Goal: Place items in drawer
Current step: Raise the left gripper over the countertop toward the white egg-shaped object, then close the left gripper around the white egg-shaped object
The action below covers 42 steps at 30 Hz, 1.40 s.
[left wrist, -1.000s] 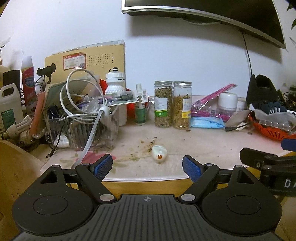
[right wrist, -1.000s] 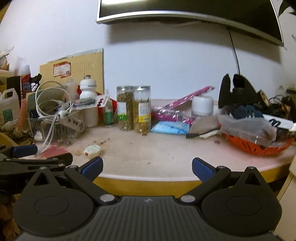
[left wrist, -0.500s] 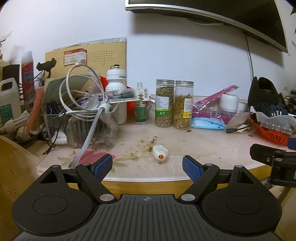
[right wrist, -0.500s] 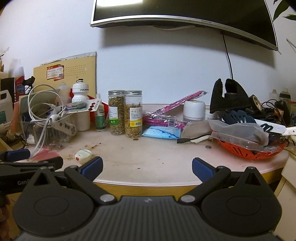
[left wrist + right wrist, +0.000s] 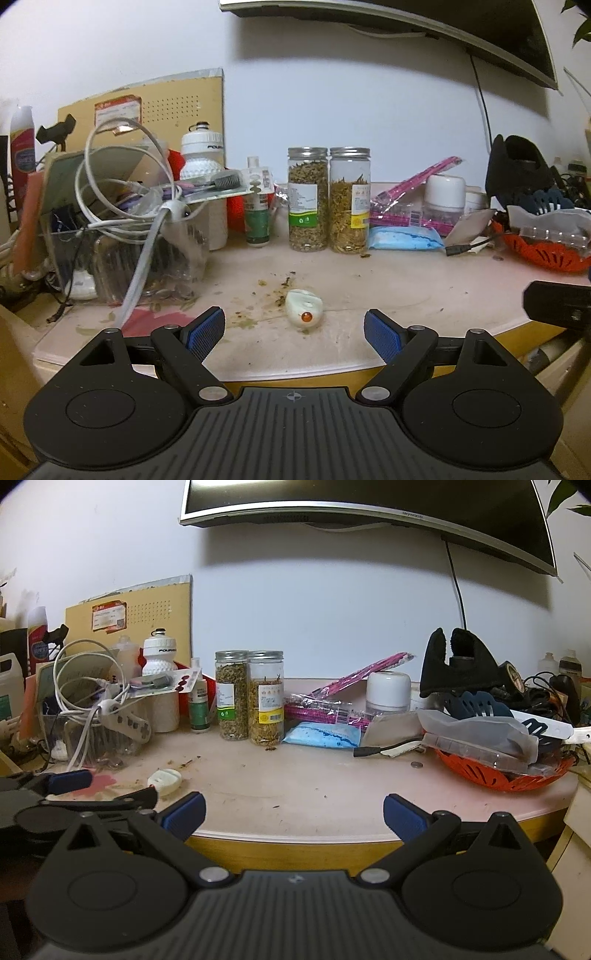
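Left gripper (image 5: 294, 331) fingers wide apart, nothing in them, with the white plug (image 5: 304, 312) on the table (image 5: 406, 288) just ahead between them. Right gripper (image 5: 294, 812) spread and empty too, plug (image 5: 165, 781) off to its left.

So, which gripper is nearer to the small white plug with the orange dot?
Left. The left gripper is open, with the white plug just ahead between its fingers. The right gripper is open further right, the plug off its left finger.
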Available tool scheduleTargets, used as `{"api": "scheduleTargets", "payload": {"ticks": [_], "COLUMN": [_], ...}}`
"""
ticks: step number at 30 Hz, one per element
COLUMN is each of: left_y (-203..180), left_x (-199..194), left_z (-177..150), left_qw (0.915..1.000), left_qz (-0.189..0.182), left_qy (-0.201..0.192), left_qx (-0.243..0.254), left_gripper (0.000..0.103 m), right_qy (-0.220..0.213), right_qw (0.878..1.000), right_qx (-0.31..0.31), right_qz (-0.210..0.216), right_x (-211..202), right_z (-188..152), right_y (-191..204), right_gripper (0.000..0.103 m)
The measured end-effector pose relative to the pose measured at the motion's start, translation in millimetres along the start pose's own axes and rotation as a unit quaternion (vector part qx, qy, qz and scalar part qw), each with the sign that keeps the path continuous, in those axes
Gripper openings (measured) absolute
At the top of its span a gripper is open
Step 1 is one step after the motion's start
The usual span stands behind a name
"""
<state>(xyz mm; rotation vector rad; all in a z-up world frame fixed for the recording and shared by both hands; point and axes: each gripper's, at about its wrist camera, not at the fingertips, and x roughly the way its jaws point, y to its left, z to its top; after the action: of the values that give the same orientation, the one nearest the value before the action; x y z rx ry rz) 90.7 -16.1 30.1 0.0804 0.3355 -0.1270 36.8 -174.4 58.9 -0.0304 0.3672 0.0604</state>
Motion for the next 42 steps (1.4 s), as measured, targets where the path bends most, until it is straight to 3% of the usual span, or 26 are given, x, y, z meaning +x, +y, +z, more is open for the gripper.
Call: {"api": "scheduleTargets", "payload": {"ticks": [6,11,24,25,29,42], "left_y": [4.5,7.0,7.4,7.5,6.2,4.9], "left_x": [22.8,44.5,70.4,70.9,71.5,71.2], "left_z": [3.2,1.1,-2.8,-3.0,-3.8,-4.7], "left_qw": [0.9999,0.9996,0.9997,0.9997,0.9996,0.9993], "left_qz": [-0.011,-0.024,-0.013,-0.012,-0.015,-0.019], "left_qy": [-0.005,0.006,0.01,0.01,0.005,-0.001], "left_qx": [0.003,0.011,0.018,0.018,0.024,0.03], "left_gripper": [0.083,0.075,0.075,0.073,0.03,0.03], "right_qy": [0.007,0.01,0.012,0.012,0.009,0.012], "right_qw": [1.0,1.0,1.0,1.0,1.0,1.0], "right_qx": [0.003,0.004,-0.001,-0.001,-0.003,-0.007], "right_qz": [0.002,0.003,0.011,0.012,0.015,0.014], "right_x": [2.6,3.4,6.2,6.3,5.8,6.6], "right_z": [-1.0,-2.0,-3.7,-3.6,-3.4,-4.2], "right_y": [-0.2,-0.4,3.1,3.3,4.3,5.3], "right_gripper": [0.103,0.103,0.103,0.103,0.103,0.103]}}
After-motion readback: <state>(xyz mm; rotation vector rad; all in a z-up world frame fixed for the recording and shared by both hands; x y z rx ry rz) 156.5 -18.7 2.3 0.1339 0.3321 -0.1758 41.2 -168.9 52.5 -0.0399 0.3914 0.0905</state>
